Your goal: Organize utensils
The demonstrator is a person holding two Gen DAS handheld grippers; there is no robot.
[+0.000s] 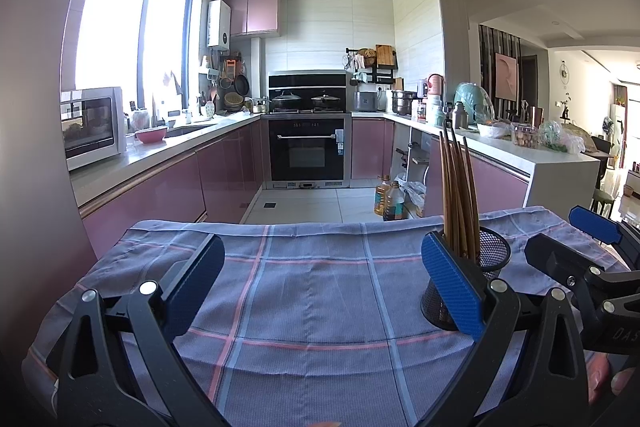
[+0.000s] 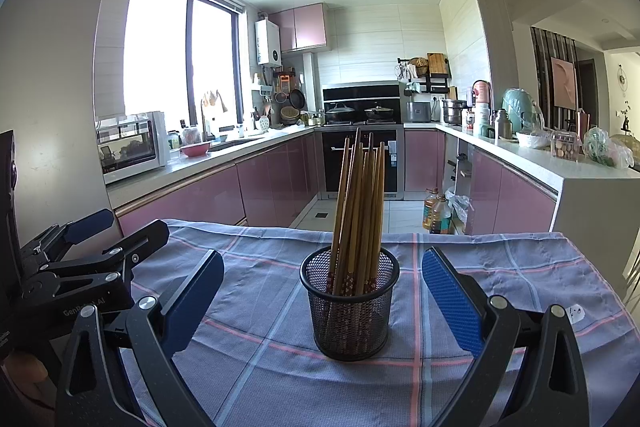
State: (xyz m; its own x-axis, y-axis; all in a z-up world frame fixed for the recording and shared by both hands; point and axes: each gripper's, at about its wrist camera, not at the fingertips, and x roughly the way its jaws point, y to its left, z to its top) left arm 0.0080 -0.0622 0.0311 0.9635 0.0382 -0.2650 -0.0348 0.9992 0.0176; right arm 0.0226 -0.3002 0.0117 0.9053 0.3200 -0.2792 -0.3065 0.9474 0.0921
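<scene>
A black mesh cup (image 2: 350,311) stands upright on the checked cloth and holds several wooden chopsticks (image 2: 360,211) that lean against its rim. My right gripper (image 2: 322,291) is open, with the cup between and just beyond its blue pads, untouched. In the left wrist view the cup (image 1: 494,259) and chopsticks (image 1: 460,195) sit behind my right-hand finger. My left gripper (image 1: 322,287) is open and empty over bare cloth, to the left of the cup. Each gripper shows in the other's view: the right one (image 1: 572,243) and the left one (image 2: 116,227).
The table is covered by a blue and pink checked cloth (image 2: 500,267). Beyond its far edge is a kitchen floor with oil bottles (image 2: 438,213), pink cabinets (image 1: 224,179), an oven (image 1: 306,151) and a white counter (image 2: 580,183) at the right.
</scene>
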